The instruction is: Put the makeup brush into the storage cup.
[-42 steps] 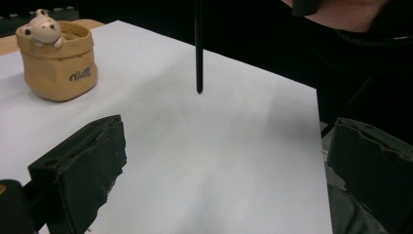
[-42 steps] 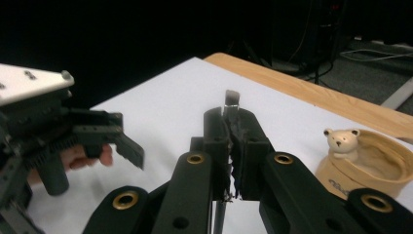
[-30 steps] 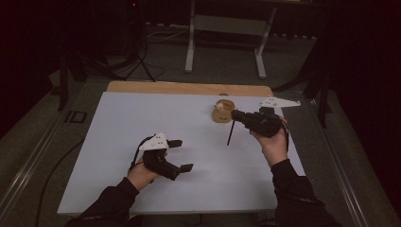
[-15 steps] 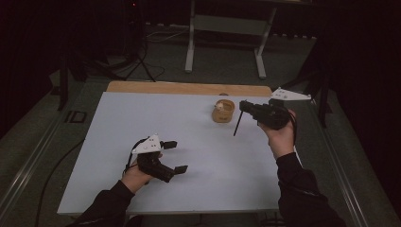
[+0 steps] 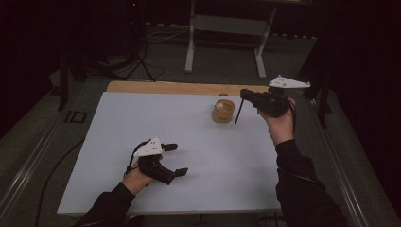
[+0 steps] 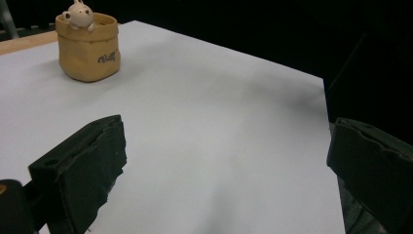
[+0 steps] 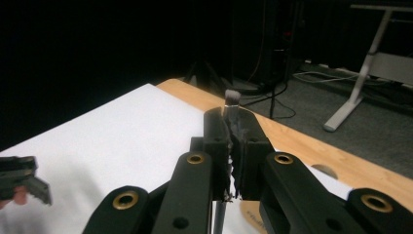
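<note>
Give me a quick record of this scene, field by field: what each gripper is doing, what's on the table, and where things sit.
right gripper: shut on a thin brush, raised above the table, handle hanging down
brush tip: pale bristles poking up past the jaws
left gripper: open, nothing between the jaws, low over the table's near left part
pot: tan sack-shaped holder with a small animal figure on its rim, standing beside the brush
table: white top, wooden strip along the far edge

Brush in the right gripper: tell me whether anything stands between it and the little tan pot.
Nothing visible does. The right gripper is shut on the brush, which hangs beside the tan pot with only bare table near them. The left gripper is open, far off at the near side.
</note>
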